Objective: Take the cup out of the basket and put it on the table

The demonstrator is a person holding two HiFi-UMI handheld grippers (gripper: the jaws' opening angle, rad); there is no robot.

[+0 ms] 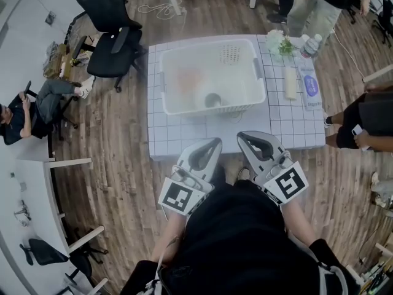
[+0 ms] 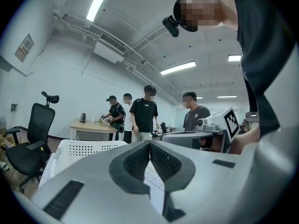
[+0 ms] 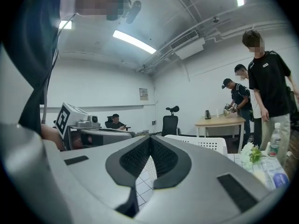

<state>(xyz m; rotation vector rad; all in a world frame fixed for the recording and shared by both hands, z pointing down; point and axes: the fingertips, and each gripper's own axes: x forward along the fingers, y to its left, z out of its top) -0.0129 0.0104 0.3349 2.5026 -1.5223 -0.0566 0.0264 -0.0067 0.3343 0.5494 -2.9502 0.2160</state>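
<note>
Left gripper (image 1: pixel 215 142) and right gripper (image 1: pixel 241 136) both shut, empty, at near edge of white gridded table (image 1: pixel 295 128); small pale cup (image 1: pixel 213 99) sits ahead, inside white plastic basket (image 1: pixel 162 91).

Lighting: bright and even, from ceiling strips (image 2: pixel 177 68) overhead; shadows soft and faint throughout. Head view: basket (image 1: pixel 184 57) washed out to white glare (contents hazy), room bowed toward the edges. Gripper views: strong fisheye with dark rounded corners, nearest foreground soft, background fairly sharp, strips blooming slightly.
</note>
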